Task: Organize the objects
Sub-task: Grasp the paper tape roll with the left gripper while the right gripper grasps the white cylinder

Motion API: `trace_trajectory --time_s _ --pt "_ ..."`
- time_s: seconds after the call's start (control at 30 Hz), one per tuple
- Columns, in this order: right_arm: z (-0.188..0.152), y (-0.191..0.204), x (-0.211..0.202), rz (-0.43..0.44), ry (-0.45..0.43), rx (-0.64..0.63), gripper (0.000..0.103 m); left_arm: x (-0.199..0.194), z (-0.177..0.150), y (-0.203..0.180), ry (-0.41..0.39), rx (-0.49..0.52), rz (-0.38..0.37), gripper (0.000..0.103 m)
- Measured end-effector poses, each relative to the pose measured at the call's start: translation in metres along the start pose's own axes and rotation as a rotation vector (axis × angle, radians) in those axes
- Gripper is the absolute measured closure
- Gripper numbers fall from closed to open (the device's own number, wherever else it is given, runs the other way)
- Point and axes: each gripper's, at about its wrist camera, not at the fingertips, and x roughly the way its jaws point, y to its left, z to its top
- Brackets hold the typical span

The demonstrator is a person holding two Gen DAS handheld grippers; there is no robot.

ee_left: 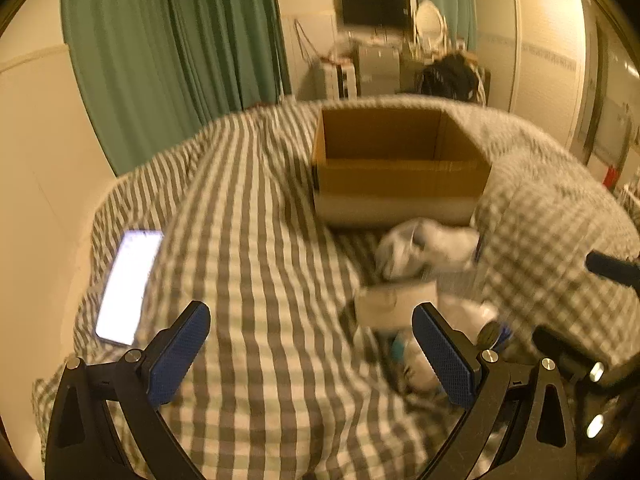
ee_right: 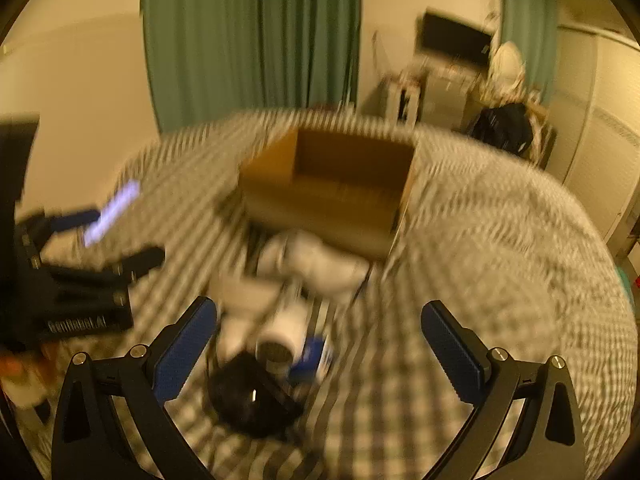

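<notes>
Two grippers are in play, both with jaws spread wide and nothing between the blue pads: the left gripper hangs over striped bedding, the right gripper over a heap of loose objects. Much is hard to make out, since the right wrist view is smeared by motion blur. In that heap I can count one white cylinder with a round open end, one black rounded thing at about six o'clock from it, one blue-and-white item just beside it, and pale bundles toward twelve o'clock; what each is cannot be told. One open cardboard box sits on the bed at twelve o'clock from the heap, its inside bottom hidden by its near wall. One lit phone lies at nine o'clock in the left wrist view. The left tool's body, at nine o'clock in the right view, carries white lettering, too blurred to read surely.
</notes>
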Motion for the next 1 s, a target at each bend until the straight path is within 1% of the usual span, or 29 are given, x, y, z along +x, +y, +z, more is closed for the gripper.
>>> trace_trajectory --time_s 0.03,0.07,0.17,0.23,0.3,0.37,0.4,0.43,0.47,0.5,0.63,0.73,0.87,1.0 --pt "-0.009 0.004 0.01 0.021 0.041 -0.007 0.004 0.005 -0.003 0.0 0.019 0.004 -0.003 0.0" --pt "-0.014 0.007 0.016 0.034 0.061 -0.006 0.008 0.009 -0.005 0.0 0.029 0.005 -0.007 0.0" --pt "-0.027 0.016 0.028 0.073 0.113 -0.03 0.012 0.022 -0.01 0.001 0.059 0.001 -0.031 0.0" --pt "-0.03 0.021 0.031 0.087 0.13 -0.058 0.013 0.025 -0.011 0.001 0.071 -0.001 -0.039 0.0" --pt "-0.033 0.024 0.035 0.116 0.161 -0.068 0.018 0.028 -0.01 0.0 0.079 -0.004 -0.044 0.0" --pt "-0.037 0.029 0.04 0.148 0.204 -0.086 0.029 0.033 -0.01 0.002 0.086 -0.011 -0.051 0.0" --pt "-0.04 0.032 0.044 0.158 0.228 -0.099 0.032 0.035 -0.009 0.003 0.09 -0.015 -0.053 0.0" --pt "-0.041 0.034 0.049 0.16 0.24 -0.108 0.036 0.037 -0.009 0.004 0.093 -0.018 -0.056 0.0" --pt "-0.044 0.036 0.053 0.161 0.273 -0.115 0.045 0.038 -0.009 0.004 0.094 -0.018 -0.058 0.0" --pt "-0.045 0.037 0.057 0.173 0.284 -0.118 0.048 0.039 -0.009 0.004 0.095 -0.018 -0.059 0.0" --pt "-0.042 0.034 0.051 0.173 0.259 -0.116 0.054 0.041 -0.006 0.002 0.094 -0.01 -0.073 0.0" --pt "-0.026 0.022 0.033 0.172 0.178 -0.079 0.056 0.045 -0.002 -0.004 0.098 -0.002 -0.089 0.0" --pt "-0.002 -0.001 0.015 0.096 0.076 -0.059 0.057 0.054 0.003 -0.017 0.104 0.027 -0.109 0.0" --pt "0.01 -0.018 0.014 0.052 0.028 -0.035 0.057 0.067 0.011 -0.032 0.117 0.048 -0.135 0.0"
